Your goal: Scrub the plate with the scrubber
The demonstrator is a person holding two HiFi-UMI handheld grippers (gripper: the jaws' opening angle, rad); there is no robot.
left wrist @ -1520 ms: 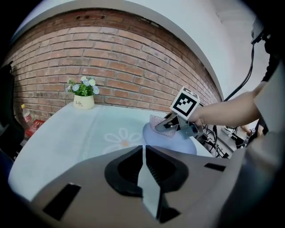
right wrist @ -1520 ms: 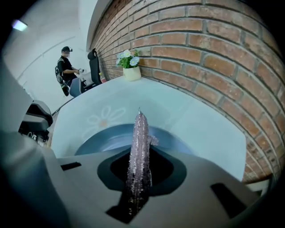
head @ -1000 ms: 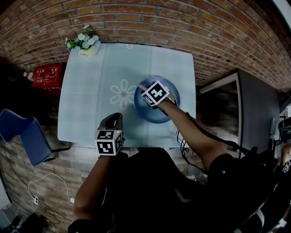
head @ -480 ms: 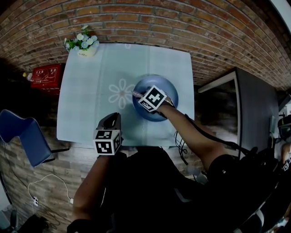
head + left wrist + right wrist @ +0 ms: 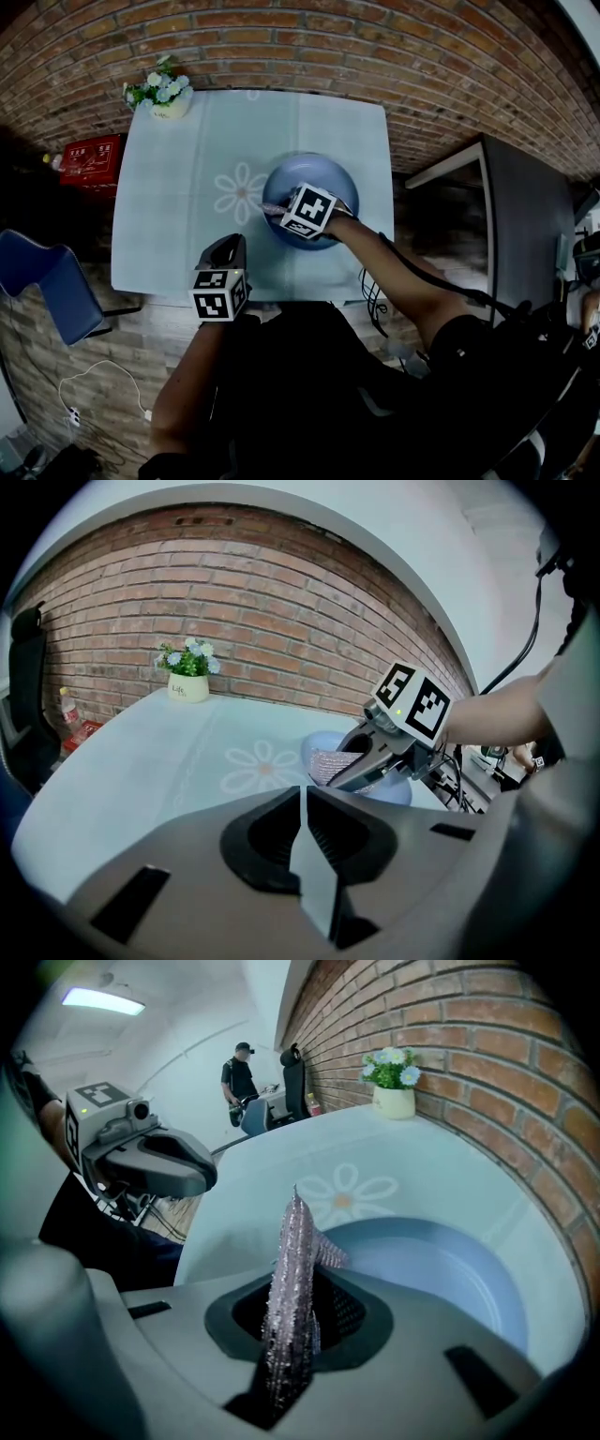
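plate (image 5: 317, 172): blue, on table (image 5: 178, 234), beside its flower print | scrubber (image 5: 292, 1269): pinched in right hand-held gripper (image 5: 277, 208), over plate's near-left rim | left hand-held gripper (image 5: 228, 251): jaws pressed together, empty, over table's near edge

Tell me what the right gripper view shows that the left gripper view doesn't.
Only the right gripper view: a person standing far off, and the plate's bare inside. Only the left gripper view: the left gripper's own jaws, shut on nothing. Both: the right gripper shut on the scrubber, the flower pot, the table and the brick wall.
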